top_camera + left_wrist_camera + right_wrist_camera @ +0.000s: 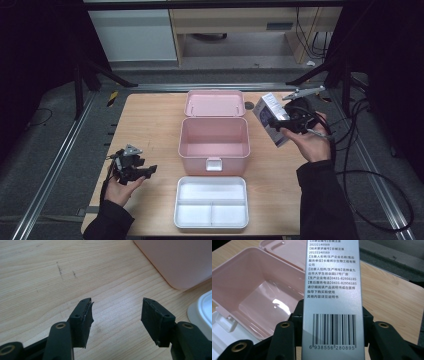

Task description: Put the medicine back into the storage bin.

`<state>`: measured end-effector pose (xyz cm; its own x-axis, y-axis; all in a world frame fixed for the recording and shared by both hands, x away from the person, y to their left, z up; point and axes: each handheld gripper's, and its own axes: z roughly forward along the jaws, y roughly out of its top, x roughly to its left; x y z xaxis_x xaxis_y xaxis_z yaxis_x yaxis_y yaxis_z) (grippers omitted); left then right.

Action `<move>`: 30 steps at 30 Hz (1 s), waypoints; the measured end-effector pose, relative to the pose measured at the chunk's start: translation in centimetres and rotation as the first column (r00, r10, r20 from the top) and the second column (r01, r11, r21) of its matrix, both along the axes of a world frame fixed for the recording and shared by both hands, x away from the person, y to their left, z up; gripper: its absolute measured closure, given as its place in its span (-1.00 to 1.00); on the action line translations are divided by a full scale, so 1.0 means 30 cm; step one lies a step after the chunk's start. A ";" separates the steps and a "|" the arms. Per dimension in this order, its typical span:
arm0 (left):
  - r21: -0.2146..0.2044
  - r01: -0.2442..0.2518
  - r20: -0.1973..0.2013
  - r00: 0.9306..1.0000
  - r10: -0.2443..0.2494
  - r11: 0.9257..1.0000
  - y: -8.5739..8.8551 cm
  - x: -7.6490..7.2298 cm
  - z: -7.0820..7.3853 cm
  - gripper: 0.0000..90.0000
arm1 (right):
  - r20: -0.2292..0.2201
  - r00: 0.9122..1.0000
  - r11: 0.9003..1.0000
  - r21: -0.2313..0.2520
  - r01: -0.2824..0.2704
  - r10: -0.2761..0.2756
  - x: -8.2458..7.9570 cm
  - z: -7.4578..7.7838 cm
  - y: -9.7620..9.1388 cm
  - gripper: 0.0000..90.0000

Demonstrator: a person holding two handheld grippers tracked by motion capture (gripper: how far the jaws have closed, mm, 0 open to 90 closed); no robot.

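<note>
Carton clamped in right gripper.

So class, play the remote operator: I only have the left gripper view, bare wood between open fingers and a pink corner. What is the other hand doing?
Observer: The right gripper holds a small white carton above the table's right side.
Operator: Is that pink thing closed?
Observer: No, the pink box stands open, lid tipped back, nothing visible inside.
Operator: What is the white edge at my right?
Observer: A white divided tray lying in front of the box.
Operator: Any marking on the carton?
Observer: The right gripper view shows a barcode facing the camera.
</note>
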<state>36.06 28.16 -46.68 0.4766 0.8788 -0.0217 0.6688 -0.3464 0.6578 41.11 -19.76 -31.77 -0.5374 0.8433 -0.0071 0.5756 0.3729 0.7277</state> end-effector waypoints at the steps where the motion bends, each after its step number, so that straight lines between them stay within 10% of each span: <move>1: 0.004 0.000 0.001 1.000 0.000 1.000 0.000 0.000 0.000 -0.07 | 0.003 1.000 1.000 -0.001 -0.006 0.006 0.003 0.003 0.009 0.25; 30: 0.007 0.006 -0.005 1.000 -0.006 1.000 0.003 0.004 -0.005 -0.05 | -0.029 0.978 0.978 -0.009 -0.206 0.206 0.128 -0.038 0.338 0.25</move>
<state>36.18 28.26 -46.83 0.4818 0.8761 -0.0176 0.6697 -0.3552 0.6522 44.95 -9.62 -32.90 -0.6998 0.7143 0.0006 0.5054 0.4945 0.7072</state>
